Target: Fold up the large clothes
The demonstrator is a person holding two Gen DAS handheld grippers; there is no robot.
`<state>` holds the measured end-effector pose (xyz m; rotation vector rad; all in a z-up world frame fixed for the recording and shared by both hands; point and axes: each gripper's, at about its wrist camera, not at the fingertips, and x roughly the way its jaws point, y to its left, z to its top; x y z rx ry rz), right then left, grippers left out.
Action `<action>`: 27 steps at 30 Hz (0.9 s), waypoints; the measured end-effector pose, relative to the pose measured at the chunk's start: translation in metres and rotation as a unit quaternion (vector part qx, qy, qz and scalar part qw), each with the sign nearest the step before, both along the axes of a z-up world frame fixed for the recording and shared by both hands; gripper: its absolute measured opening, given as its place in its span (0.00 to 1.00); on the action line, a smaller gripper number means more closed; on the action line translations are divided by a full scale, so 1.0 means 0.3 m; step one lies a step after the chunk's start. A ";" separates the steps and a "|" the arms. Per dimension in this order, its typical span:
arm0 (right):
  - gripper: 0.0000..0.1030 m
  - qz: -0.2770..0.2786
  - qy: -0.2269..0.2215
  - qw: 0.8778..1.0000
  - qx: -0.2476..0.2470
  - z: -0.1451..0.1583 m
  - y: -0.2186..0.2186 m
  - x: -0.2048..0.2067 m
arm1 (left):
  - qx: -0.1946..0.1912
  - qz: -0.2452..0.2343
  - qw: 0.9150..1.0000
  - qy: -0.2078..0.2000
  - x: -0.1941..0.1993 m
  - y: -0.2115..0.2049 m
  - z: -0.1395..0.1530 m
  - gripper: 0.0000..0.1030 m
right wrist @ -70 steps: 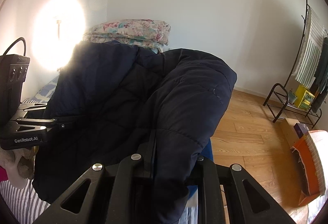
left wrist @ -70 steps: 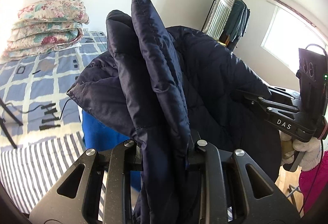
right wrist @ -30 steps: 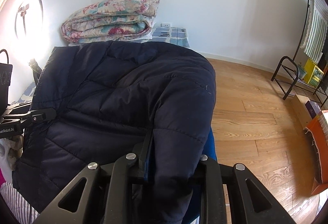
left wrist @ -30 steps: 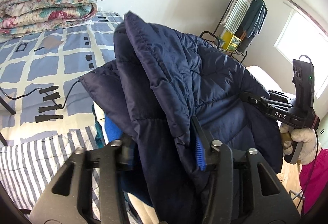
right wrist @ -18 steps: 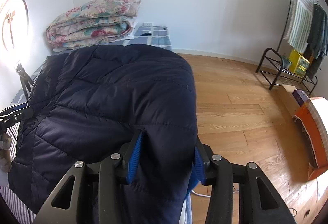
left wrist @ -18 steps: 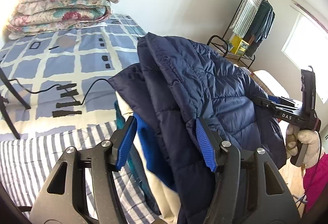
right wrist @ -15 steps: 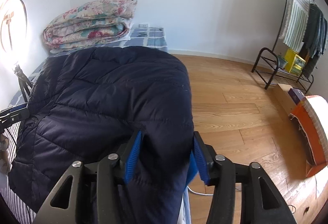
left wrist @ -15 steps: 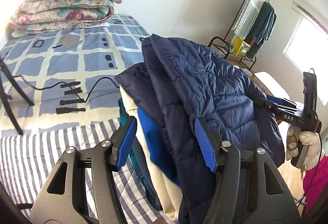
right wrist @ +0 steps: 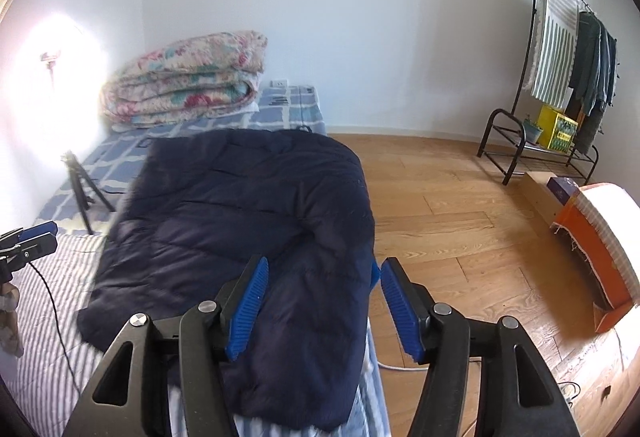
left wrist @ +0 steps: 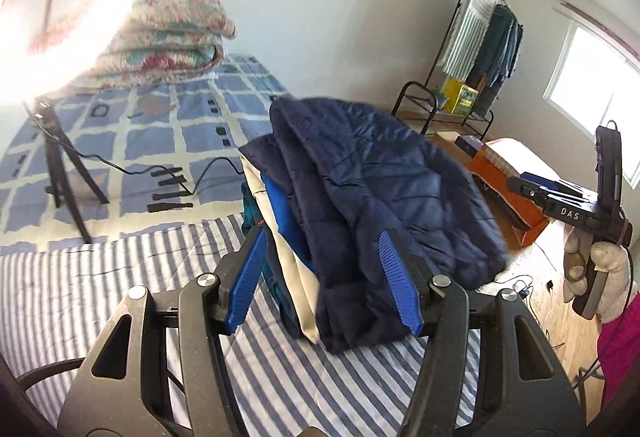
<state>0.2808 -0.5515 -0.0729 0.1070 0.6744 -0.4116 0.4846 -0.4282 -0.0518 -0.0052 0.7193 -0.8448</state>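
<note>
Jacket [left wrist: 384, 189] is lying folded atop the pile [left wrist: 280, 237] at twelve o'clock of the left gripper [left wrist: 322, 279], jaws open and empty, while the right gripper [right wrist: 324, 307] is opening clear of it, suggesting this fold is finishing.

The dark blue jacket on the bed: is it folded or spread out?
Folded. The jacket shows stacked layers at its edge and lies on a pile of clothes, free of both grippers.
</note>
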 end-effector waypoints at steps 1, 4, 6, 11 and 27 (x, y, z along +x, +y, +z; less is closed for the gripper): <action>0.61 0.000 -0.003 1.000 -0.004 0.028 0.030 -0.031 | -0.002 0.001 1.000 -0.007 -0.040 0.028 0.037 0.59; 0.63 0.005 -0.015 1.000 -0.005 0.097 0.102 -0.105 | -0.009 0.002 1.000 -0.026 -0.133 0.097 0.134 0.59; 0.63 0.008 -0.021 1.000 -0.008 0.145 0.154 -0.161 | -0.012 0.003 0.999 -0.037 -0.197 0.142 0.192 0.59; 0.63 0.010 -0.030 0.999 -0.023 0.246 0.275 -0.296 | -0.020 0.005 0.998 -0.062 -0.365 0.255 0.305 0.59; 0.76 0.036 -0.039 0.997 -0.061 0.250 0.744 -0.706 | 0.000 0.010 0.996 -0.090 -0.884 0.550 0.337 0.59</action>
